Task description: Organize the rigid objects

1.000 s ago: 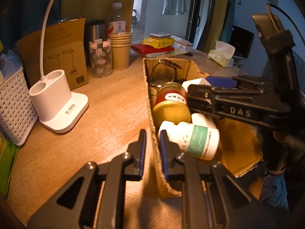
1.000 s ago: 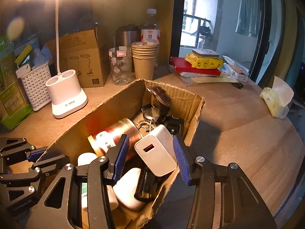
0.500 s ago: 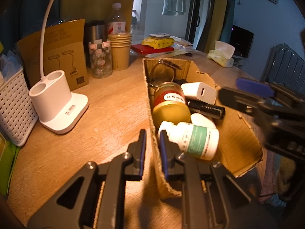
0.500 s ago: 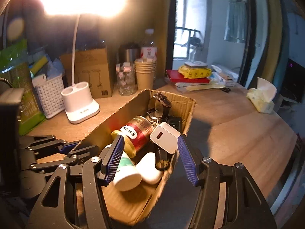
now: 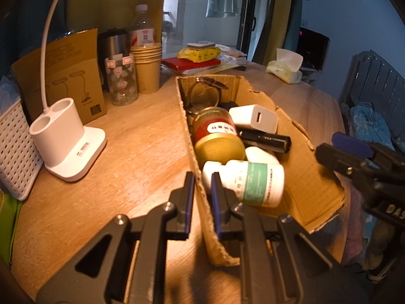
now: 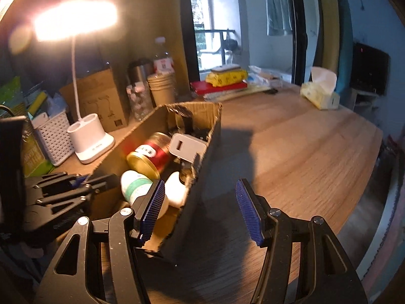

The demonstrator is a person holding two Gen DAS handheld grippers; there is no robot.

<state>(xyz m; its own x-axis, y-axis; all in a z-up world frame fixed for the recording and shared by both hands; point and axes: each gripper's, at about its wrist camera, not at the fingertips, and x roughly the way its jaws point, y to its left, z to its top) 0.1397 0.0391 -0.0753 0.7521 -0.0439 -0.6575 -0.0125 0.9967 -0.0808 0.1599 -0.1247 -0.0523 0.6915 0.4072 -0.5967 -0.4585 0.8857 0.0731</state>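
Left gripper [image 5: 202, 197] clamped on the near left wall of the cardboard box [image 5: 298, 177], one pad on each face of the wall. Right gripper [image 6: 200, 210] released — jaws spread and empty, standing over the box's near right wall and the wooden table [image 6: 303, 147]. Inside the box lie the white bottle [image 5: 253, 182] with green label, the gold-lidded jar [image 5: 215, 136], the white charger [image 5: 253, 117] and a black cylinder [image 5: 265, 140]. Beside the box stands the lamp base [image 5: 65, 141].
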